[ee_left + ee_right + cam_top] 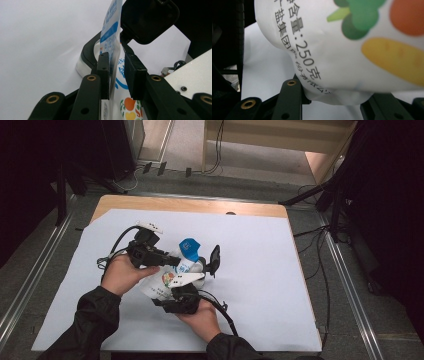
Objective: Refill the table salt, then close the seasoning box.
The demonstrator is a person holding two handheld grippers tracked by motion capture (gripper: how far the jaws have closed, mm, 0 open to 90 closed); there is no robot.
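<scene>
A white bag (186,256) with a blue top and printed vegetables hangs tilted over the table's middle, between my two grippers. My left gripper (175,262) reaches in from the left around the bag's thin upper part. In the left gripper view the bag (113,45) lies against one pad (103,72), with a gap to the other, so the left gripper (117,75) is open. My right gripper (174,284) comes up from below. Its jaws (334,98) are shut on the bag's bulging bottom (342,50), which hides the pads.
Just behind the bag stands a white pot (198,268) with a black rim (87,53) and a raised black lid (215,260) (150,20). White paper (260,285) covers the wooden table (190,204). Cables trail from both grippers.
</scene>
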